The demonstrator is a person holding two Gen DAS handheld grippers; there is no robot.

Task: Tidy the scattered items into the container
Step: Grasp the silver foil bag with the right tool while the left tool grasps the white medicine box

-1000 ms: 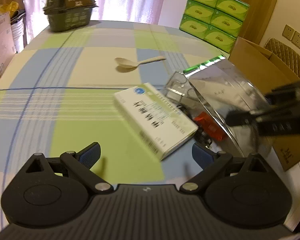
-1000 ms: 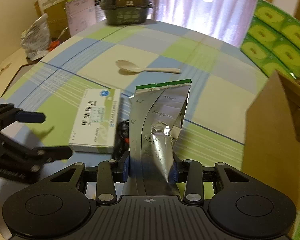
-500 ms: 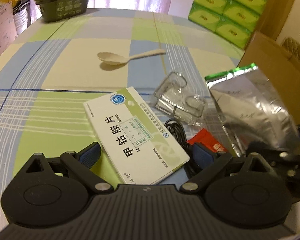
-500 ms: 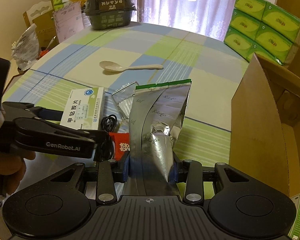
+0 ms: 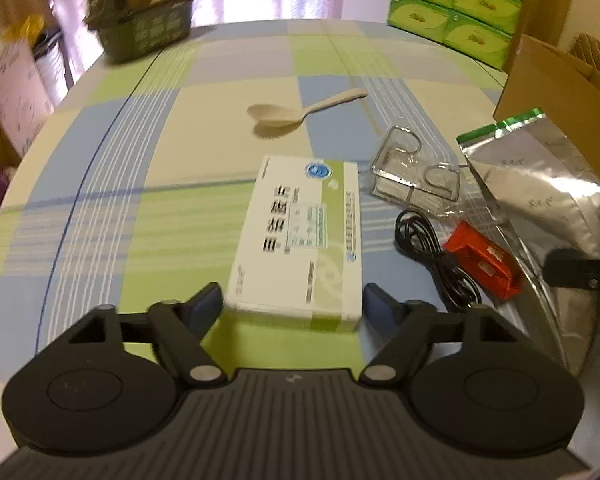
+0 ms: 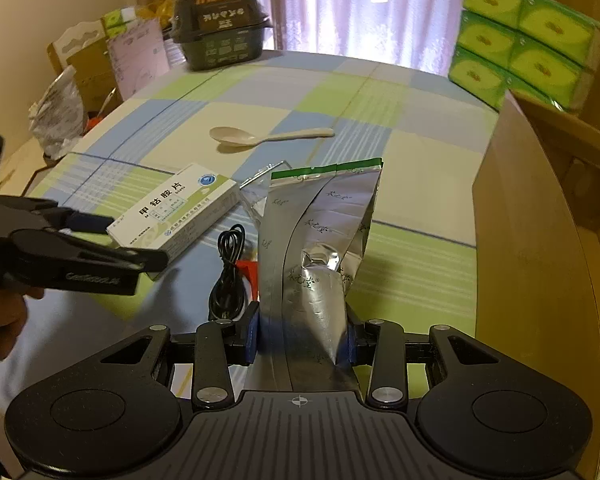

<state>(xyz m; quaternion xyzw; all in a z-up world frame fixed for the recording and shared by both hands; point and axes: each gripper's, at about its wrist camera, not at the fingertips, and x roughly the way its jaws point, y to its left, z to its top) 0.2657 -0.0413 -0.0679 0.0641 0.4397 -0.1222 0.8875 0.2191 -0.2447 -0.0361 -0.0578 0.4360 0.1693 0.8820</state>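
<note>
Crinkled silver foil pouch [image 6: 320, 248] pinched in right tongs [image 6: 302, 338]; left tongs [image 5: 294, 306] wide, flanking flat cardboard medicine box [image 5: 300, 236].

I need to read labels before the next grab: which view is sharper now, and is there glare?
Left wrist view: motion-smeared, print on the medicine box unreadable, bright window washes out the top edge. Right wrist view: sharper, box print legible, but the foil pouch in the right hand-held gripper throws reflections; the left hand-held gripper is blurred.
</note>
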